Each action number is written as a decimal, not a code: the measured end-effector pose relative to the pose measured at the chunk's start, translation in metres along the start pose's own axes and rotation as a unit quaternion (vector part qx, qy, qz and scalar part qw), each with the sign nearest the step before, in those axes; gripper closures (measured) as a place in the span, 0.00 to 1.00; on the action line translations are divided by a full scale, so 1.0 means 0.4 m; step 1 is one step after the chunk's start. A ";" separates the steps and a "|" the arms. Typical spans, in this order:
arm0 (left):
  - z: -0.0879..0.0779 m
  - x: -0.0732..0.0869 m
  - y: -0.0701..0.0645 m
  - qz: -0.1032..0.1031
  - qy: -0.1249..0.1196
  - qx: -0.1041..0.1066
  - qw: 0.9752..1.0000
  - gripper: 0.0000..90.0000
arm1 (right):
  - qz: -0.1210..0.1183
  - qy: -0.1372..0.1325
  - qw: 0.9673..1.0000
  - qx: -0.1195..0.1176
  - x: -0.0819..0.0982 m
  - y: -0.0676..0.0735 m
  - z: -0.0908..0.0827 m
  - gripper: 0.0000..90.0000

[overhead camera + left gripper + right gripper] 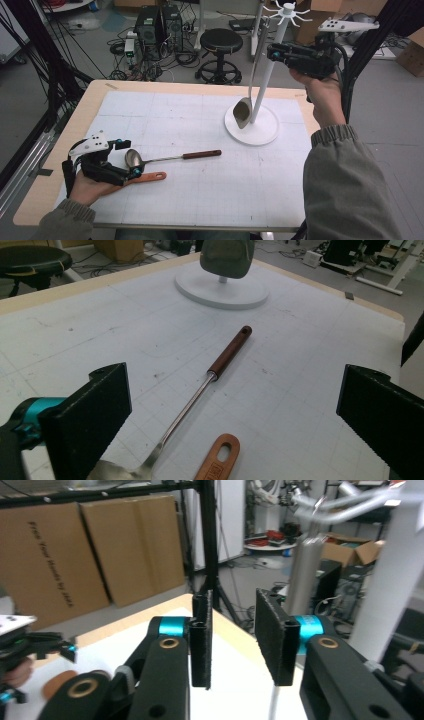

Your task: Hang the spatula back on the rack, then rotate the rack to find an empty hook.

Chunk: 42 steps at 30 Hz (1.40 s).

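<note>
Right gripper (pixel 272 51) jaws apart, empty, beside hanging ladle (pixel 243 113) on white rack (pixel 251 131) far right, left gripper (pixel 131 159) open over spoon (pixel 200 390) near left, orange handle (pixel 218 460) close in left gripper view.

White rack (pixel 251 125) (hung ladle (pixel 244 111)) blocks the mat's (pixel 210 190) right rear.

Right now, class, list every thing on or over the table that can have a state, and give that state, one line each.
Left gripper: open, low over the ladle's bowl end.
Right gripper: open, raised beside the rack's pole, nothing between its pads.
Ladle: lying flat on the mat.
Wooden-handled utensil: lying flat, partly under the left gripper.
Hanging utensil: hung on the rack.
Rack: upright.
</note>
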State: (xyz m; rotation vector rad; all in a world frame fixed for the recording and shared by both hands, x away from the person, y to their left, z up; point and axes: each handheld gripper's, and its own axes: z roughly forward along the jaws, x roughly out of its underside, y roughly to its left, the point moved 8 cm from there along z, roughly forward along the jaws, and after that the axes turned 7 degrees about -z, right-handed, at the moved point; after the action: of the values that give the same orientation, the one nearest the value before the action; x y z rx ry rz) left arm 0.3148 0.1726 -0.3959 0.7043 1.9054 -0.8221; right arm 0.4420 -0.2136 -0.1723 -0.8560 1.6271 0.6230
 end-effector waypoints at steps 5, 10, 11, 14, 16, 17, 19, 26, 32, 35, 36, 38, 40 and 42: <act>0.002 0.001 -0.001 0.004 0.002 0.001 1.000 0.02 | 0.001 0.001 1.000 -0.019 0.035 0.030 0.006 0.67; 0.003 0.002 0.000 0.002 0.003 0.002 1.000 0.02 | 0.005 0.003 1.000 -0.030 0.060 0.051 0.012 0.63; 0.003 0.001 0.000 0.002 0.003 0.001 1.000 0.02 | 0.003 0.005 0.999 -0.035 0.066 0.056 0.013 0.63; 0.002 0.002 0.000 0.004 0.003 0.001 1.000 0.02 | 0.005 0.006 0.999 -0.040 0.080 0.066 0.016 0.62; 0.003 0.002 -0.001 0.004 0.003 0.001 1.000 0.02 | 0.005 0.007 0.999 -0.045 0.093 0.076 0.018 0.60; 0.004 0.003 -0.001 0.004 0.004 0.000 1.000 0.02 | 0.006 0.006 0.999 -0.045 0.097 0.079 0.019 0.59; 0.004 0.003 -0.002 0.006 0.006 0.001 1.000 0.02 | 0.004 0.007 0.999 -0.051 0.111 0.089 0.021 0.58; 0.007 0.005 -0.002 0.006 0.008 0.002 1.000 0.02 | 0.011 0.018 0.998 -0.063 0.165 0.115 0.026 0.53; 0.010 0.008 -0.003 0.010 0.013 0.001 1.000 0.02 | 0.019 0.024 0.997 -0.069 0.211 0.131 0.026 0.50; 0.012 0.009 -0.004 0.012 0.014 0.002 1.000 0.02 | 0.021 0.028 0.997 -0.072 0.235 0.144 0.021 0.48; 0.012 0.009 -0.003 0.012 0.016 0.002 1.000 0.02 | 0.021 0.029 0.997 -0.074 0.238 0.146 0.020 0.48; 0.014 0.009 -0.002 0.011 0.015 0.002 1.000 0.02 | 0.019 0.032 0.996 -0.077 0.250 0.155 0.017 0.48; 0.014 0.009 -0.001 0.012 0.016 0.001 1.000 0.02 | 0.018 0.035 0.996 -0.080 0.262 0.166 0.014 0.48; 0.015 0.008 0.001 0.009 0.014 0.002 1.000 0.02 | 0.016 0.037 0.996 -0.083 0.272 0.174 0.012 0.47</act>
State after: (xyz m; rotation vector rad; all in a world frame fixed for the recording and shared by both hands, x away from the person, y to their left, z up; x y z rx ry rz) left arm 0.3169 0.1685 -0.4009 0.7376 1.9211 -0.8086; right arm 0.3784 -0.1908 -0.2826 -0.9850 1.6767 0.7645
